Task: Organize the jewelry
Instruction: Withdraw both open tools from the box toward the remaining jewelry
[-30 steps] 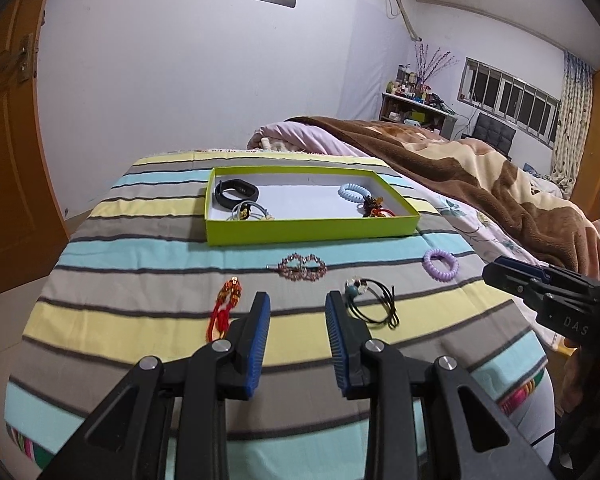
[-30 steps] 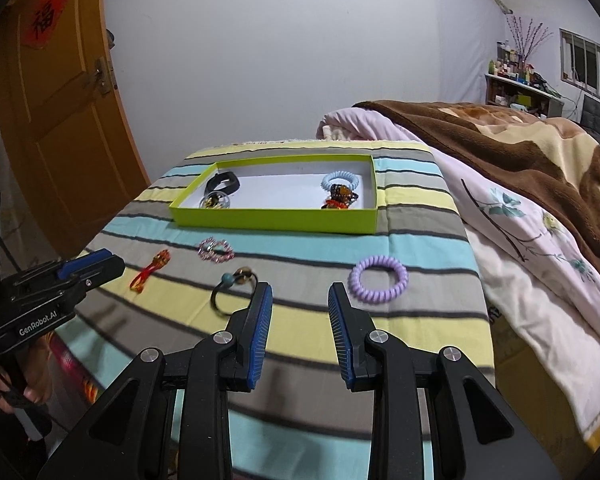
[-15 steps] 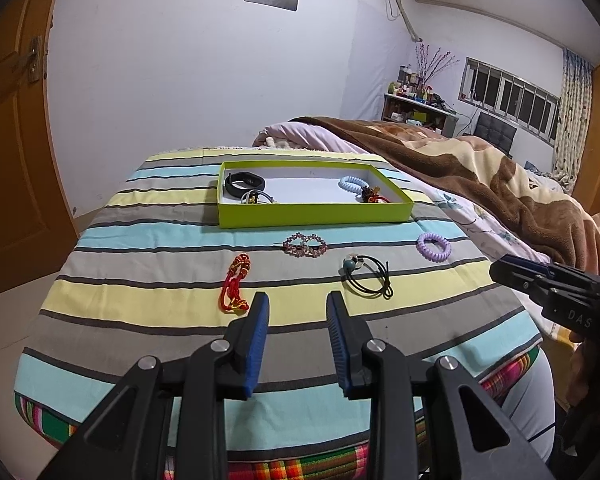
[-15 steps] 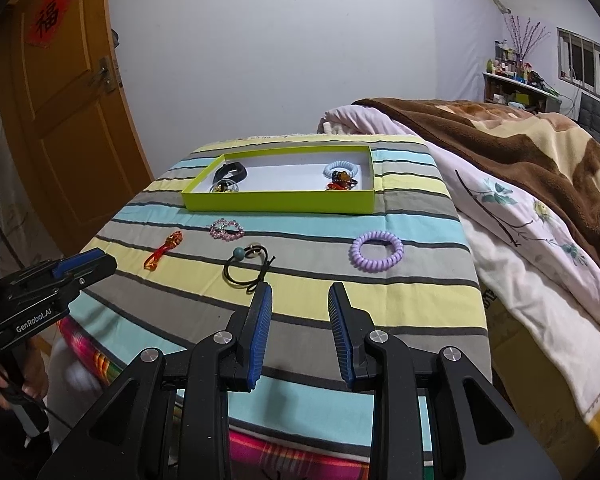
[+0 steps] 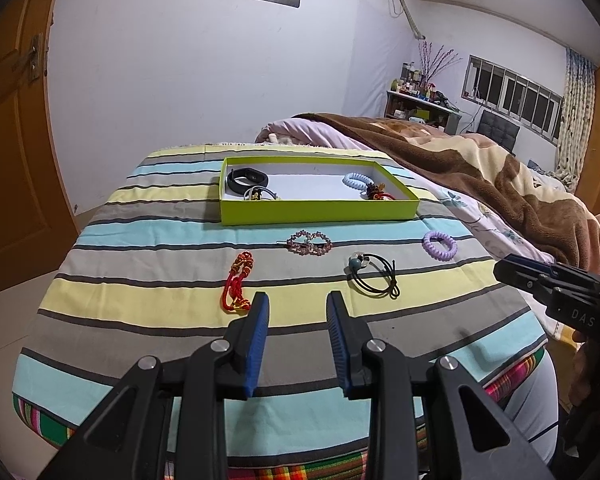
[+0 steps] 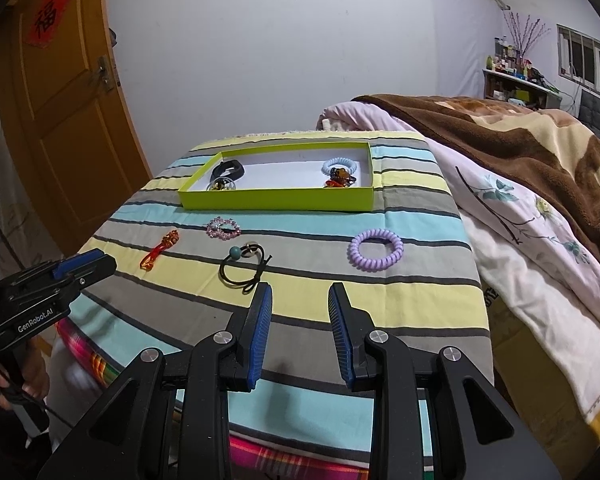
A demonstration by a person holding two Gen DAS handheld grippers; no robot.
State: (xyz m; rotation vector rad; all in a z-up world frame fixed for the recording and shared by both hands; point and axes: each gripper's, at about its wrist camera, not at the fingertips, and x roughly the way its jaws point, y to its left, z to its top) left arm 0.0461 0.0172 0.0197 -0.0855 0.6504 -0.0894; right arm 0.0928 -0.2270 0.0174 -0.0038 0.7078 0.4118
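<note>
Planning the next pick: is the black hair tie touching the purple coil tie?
Apart. The right wrist view shows bare striped cloth between the black hair tie and the purple coil tie.

- Counter (image 5: 148, 304): covered with striped cloth.
- Green tray (image 5: 320, 212): at far side.
- Loose before it: red knotted charm (image 5: 238, 280), pink beaded clip (image 5: 309, 243), black hair tie (image 5: 374, 276), purple coil band (image 5: 440, 245).

Both wrist views look forward and down over the table (image 5: 172, 308) from its near edge, side by side; both share the tray (image 5: 320, 212) (image 6: 276, 200).
</note>
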